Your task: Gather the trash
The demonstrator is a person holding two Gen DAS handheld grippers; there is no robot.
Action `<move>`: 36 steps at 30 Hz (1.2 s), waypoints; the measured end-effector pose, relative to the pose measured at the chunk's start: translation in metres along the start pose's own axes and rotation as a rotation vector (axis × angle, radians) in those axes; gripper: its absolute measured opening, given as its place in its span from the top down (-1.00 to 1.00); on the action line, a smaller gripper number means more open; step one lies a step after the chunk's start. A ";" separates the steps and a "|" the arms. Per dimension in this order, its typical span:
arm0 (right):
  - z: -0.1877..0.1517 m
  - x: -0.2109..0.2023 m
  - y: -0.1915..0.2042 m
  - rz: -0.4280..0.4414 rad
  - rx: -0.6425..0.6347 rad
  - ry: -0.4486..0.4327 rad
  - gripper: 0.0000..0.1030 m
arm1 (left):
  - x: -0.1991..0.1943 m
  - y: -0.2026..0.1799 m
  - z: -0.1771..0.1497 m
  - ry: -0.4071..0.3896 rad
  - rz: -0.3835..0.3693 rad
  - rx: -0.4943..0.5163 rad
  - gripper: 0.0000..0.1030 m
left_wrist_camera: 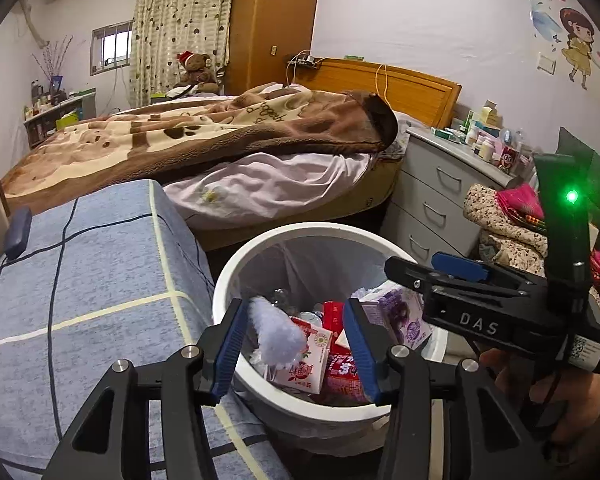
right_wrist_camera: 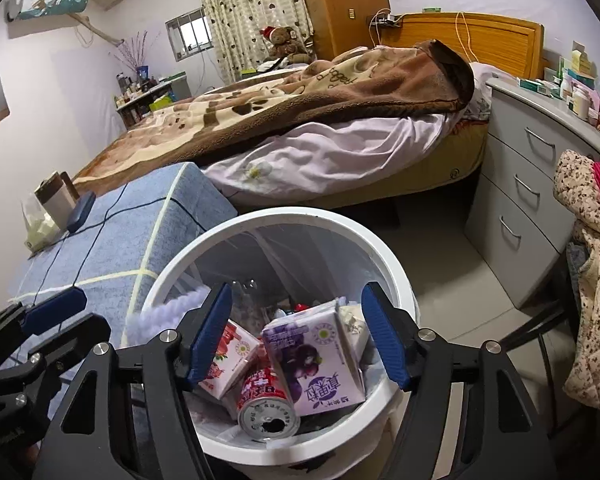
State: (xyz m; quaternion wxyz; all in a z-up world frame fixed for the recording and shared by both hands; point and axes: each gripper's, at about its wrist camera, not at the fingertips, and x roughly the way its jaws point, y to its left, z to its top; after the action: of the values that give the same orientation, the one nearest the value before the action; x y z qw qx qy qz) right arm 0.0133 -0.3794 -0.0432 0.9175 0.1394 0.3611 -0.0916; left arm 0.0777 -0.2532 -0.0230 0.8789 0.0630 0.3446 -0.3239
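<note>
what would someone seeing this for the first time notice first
The round white plastic trash bin low in the middle, between the blue checked bedding and the grey drawer chest, lined with a clear bag. Inside lie a purple grape drink carton, a red-and-white drink carton and a red can. Both open grippers, left and right, hang over it, a fluffy white wad beside the left one's pad.

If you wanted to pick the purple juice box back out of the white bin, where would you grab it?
Probably from straight above, gripping the purple grape juice carton across its two narrow sides near the top end. It leans tilted on the red drink can inside the round white plastic bin, so its upper end sticks up clear of the other trash.
</note>
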 end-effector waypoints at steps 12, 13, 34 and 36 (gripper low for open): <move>-0.006 -0.031 0.020 0.020 -0.012 -0.078 -0.34 | -0.040 0.015 -0.016 -0.057 0.088 -0.036 -0.05; -0.008 -0.035 0.023 0.023 -0.019 -0.087 -0.34 | -0.044 0.015 -0.018 -0.061 0.096 -0.036 -0.05; -0.060 -0.094 0.071 0.069 -0.150 -0.246 -0.34 | -0.141 0.024 -0.084 -0.168 0.338 -0.071 -0.10; -0.064 -0.097 0.074 0.064 -0.163 -0.257 -0.34 | -0.147 0.026 -0.090 -0.173 0.362 -0.083 -0.10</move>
State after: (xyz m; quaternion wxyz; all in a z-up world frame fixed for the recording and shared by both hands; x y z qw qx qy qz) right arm -0.0779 -0.2821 -0.0068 0.9669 0.0631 0.2423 -0.0496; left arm -0.0382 -0.1258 0.0012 0.9509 0.0597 0.2640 -0.1503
